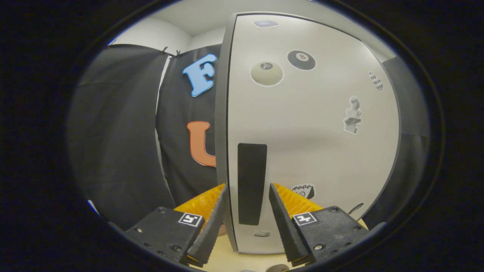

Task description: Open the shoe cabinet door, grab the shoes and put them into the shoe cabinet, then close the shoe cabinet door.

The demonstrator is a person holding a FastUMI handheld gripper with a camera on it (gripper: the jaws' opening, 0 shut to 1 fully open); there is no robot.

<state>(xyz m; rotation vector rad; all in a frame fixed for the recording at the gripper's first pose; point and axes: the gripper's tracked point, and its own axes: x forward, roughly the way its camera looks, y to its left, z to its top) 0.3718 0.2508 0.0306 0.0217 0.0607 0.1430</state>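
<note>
The shoe cabinet's white door (pixel 314 151) stands upright right in front of me, dotted with stickers. Its grey left edge (pixel 221 113) faces me. A tall black handle strip (pixel 251 181) runs down the door near that edge. My gripper (pixel 246 187) is open, and the handle strip and the door's edge lie between its fingers. The left finger (pixel 211 223) sits just outside the door's edge, and the right finger (pixel 283 219) is in front of the door face, right of the handle. I cannot tell whether either finger touches the door.
Black cloth wall (pixel 124 143) hangs to the left of the cabinet and behind it. A pale wooden surface (pixel 242 260) lies under the fingers at the door's foot. White room walls and ceiling show above the cloth.
</note>
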